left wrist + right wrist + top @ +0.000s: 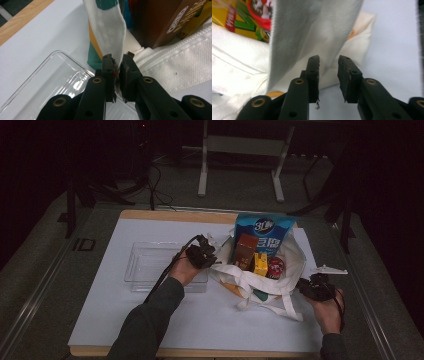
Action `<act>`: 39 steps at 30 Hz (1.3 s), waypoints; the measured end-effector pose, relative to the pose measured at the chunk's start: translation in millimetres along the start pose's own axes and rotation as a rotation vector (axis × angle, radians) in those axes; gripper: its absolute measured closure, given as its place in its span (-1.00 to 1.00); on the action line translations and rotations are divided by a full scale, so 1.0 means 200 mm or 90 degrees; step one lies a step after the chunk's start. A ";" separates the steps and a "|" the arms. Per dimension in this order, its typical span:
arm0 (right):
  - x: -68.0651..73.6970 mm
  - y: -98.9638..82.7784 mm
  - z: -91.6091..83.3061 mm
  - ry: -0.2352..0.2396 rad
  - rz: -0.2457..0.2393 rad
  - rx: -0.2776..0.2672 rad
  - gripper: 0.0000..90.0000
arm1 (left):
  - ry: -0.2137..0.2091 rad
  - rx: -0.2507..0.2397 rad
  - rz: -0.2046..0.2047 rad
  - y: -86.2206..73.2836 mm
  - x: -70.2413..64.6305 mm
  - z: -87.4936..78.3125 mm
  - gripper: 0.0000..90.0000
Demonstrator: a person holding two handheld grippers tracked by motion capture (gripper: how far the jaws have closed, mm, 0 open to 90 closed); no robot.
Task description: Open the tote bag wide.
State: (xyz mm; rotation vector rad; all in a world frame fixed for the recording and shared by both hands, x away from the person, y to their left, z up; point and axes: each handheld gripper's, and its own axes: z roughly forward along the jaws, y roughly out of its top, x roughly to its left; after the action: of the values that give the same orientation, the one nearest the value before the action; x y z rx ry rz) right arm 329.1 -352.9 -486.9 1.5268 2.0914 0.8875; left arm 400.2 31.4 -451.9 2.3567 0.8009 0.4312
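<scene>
1. Nearest the lens in the left gripper view, the left gripper [117,58] had its jaws pressed together on a white handle strap [110,30] of the tote bag [280,285], the webbing caught right at the tips. That grip looked sound; it would be done well by keeping the pinch square across the strap so the cloth could not slide out sideways.
2. Left of the tote bag lay a clear plastic tray [145,265], its near corner just under that gripper. Any lift of the strap was best taken upward and away from the tray wall, to avoid knocking it.
3. The tote bag itself lay open on the white mat [125,320], touching the tray's right end, with a blue packet [265,227], a brown box [246,251], a yellow box [260,264] and a red tin [275,267] in its mouth.
4. Right of the tote bag, the right gripper [328,58] stood with its jaws spread, pinching nothing; a second strap [312,30] hung just beyond the tips, slightly blurred. It probably needed to advance until the webbing sat fully between the pads before closing.
5. Pulling both straps apart evenly would likely hold the mouth open without tipping the contents.
</scene>
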 end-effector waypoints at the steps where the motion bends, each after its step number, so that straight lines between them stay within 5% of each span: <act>1: 0.00 0.01 -0.03 -0.004 -0.001 -0.006 0.52 | 0.001 -0.001 -0.001 0.00 0.00 0.00 0.82; 13: -0.01 0.14 -0.26 0.009 -0.027 -0.083 0.32 | -0.019 -0.036 -0.015 0.02 0.03 -0.06 0.53; 21: 0.05 0.25 -0.30 0.009 -0.049 -0.121 0.22 | 0.000 -0.072 -0.028 0.11 0.04 -0.10 0.45; 24: 0.08 0.31 -0.28 -0.039 -0.066 -0.145 0.49 | 0.013 -0.084 -0.035 0.15 0.05 -0.10 0.50; 32: 0.11 0.41 -0.20 -0.071 -0.082 -0.158 0.71 | 0.032 -0.096 -0.043 0.25 0.06 -0.06 0.76; 35: 0.11 0.42 -0.16 -0.070 -0.083 -0.151 0.91 | 0.053 -0.086 -0.023 0.28 0.04 -0.03 0.93; 39: 0.11 0.41 -0.12 -0.077 -0.088 -0.135 0.93 | 0.062 -0.068 -0.012 0.29 0.03 0.01 0.95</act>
State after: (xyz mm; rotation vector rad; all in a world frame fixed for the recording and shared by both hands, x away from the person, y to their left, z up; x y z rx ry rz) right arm 363.7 -322.6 -410.7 1.2789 1.9224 0.9103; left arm 431.8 -1.5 -416.8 2.2415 0.8236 0.5697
